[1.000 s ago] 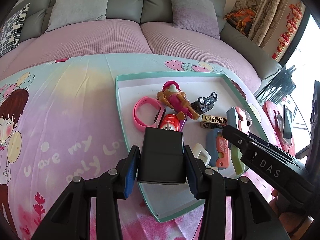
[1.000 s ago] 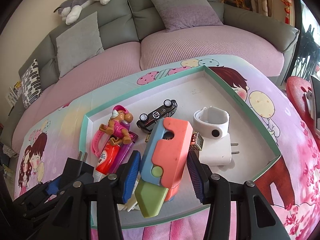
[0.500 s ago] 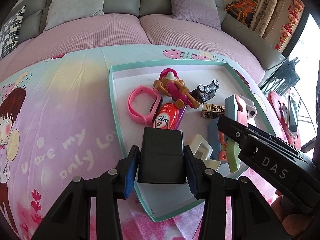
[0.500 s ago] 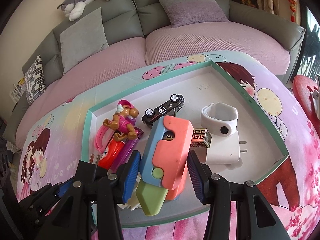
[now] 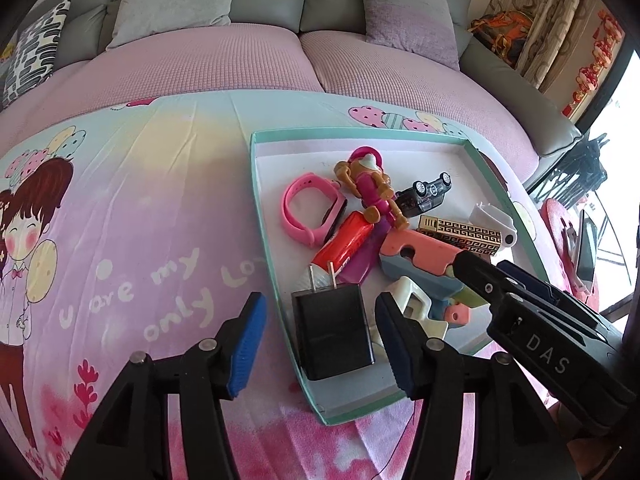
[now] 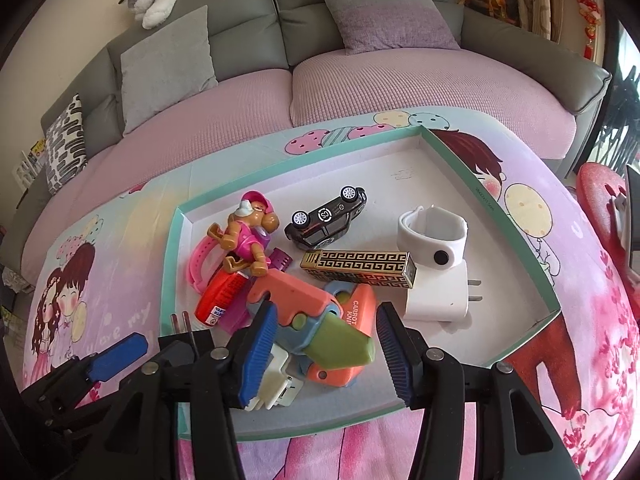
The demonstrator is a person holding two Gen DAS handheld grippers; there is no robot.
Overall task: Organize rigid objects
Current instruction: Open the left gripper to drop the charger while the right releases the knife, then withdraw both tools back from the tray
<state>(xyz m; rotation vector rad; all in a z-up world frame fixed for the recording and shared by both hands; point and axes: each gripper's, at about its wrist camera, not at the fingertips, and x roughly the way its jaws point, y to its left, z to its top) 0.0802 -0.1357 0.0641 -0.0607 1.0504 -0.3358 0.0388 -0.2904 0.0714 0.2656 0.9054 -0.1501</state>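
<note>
A teal-rimmed white tray [image 5: 264, 216] lies on the cartoon-print cloth. My left gripper [image 5: 320, 344] hovers over its near left corner, jaws opening. The black charger [image 5: 332, 328] lies flat on the tray floor between them, prongs pointing away, free of both pads. My right gripper [image 6: 326, 354] hangs over the tray's front, jaws opening too. The orange, blue and green carrot-knife toy [image 6: 320, 320] rests tilted on a white plastic piece [image 6: 276, 380], between the pads but not clamped.
The tray also holds a pink dog figure [image 6: 248, 236], a black toy car [image 6: 328, 220], a gold patterned box [image 6: 356, 266], a white band [image 6: 432, 236] on a white charger [image 6: 436, 296], a pink band [image 5: 304, 208] and a red tube [image 5: 344, 240]. A sofa stands behind.
Both pairs of jaws have widened. The black charger left the left gripper's grip and now lies in the tray. The carrot-knife toy dropped out of the right gripper onto the pile.
</note>
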